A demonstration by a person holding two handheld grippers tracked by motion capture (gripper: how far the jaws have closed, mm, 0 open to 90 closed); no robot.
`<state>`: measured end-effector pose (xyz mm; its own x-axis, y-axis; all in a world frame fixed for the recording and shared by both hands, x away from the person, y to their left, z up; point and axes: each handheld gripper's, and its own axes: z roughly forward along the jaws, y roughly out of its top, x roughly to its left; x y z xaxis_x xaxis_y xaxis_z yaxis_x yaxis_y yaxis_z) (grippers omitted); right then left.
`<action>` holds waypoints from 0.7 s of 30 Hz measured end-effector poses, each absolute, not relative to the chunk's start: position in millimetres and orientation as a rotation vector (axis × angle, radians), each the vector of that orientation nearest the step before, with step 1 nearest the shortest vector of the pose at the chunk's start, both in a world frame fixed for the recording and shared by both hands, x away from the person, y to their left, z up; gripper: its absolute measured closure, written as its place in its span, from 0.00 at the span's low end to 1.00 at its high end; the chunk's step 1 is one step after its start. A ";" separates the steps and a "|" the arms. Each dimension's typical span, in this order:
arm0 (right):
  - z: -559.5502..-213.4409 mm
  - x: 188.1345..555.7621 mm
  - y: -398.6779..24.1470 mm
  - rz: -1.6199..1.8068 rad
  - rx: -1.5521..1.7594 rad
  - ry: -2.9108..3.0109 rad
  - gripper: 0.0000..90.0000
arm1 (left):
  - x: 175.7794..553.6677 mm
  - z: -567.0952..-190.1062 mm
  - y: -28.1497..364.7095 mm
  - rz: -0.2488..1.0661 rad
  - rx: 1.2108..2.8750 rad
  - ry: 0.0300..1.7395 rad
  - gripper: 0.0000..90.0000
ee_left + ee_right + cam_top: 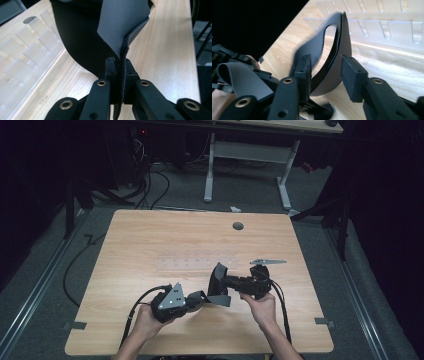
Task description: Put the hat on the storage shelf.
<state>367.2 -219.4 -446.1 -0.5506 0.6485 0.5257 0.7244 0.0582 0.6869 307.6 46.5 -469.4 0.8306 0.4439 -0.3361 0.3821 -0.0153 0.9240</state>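
Note:
A black soft mask-like piece (218, 279) with a grey strap (220, 300) is held up just above the wooden table (150, 240), near its front middle. My left gripper (202, 296) is shut on the strap; in the left gripper view the pads (112, 70) pinch the folded grey strap (122, 22), with the black piece (80, 37) behind. My right gripper (227, 282) comes in from the right. In the right gripper view it (328, 71) stands open around the black piece (342, 45): the left pad lies against it and the right pad is apart.
A clear plastic rack with several slots (195, 261) lies flat on the table just behind the grippers. A round cable hole (238, 226) sits near the table's far edge. Beyond the table stand a white-legged desk (250, 155) and floor cables.

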 end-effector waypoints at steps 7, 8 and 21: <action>-451.1 358.1 -238.6 -1.610 -1.477 -2.223 0.58 | 309.8 -464.1 56.0 0.023 1.568 0.700 0.96; -452.4 356.7 -241.2 -1.612 -1.485 -2.232 0.57 | 310.2 -462.8 57.2 0.017 1.559 0.703 0.96; -499.0 344.9 -259.8 -1.379 -1.765 -2.608 0.54 | 314.2 -449.8 65.8 -0.022 1.467 0.762 0.96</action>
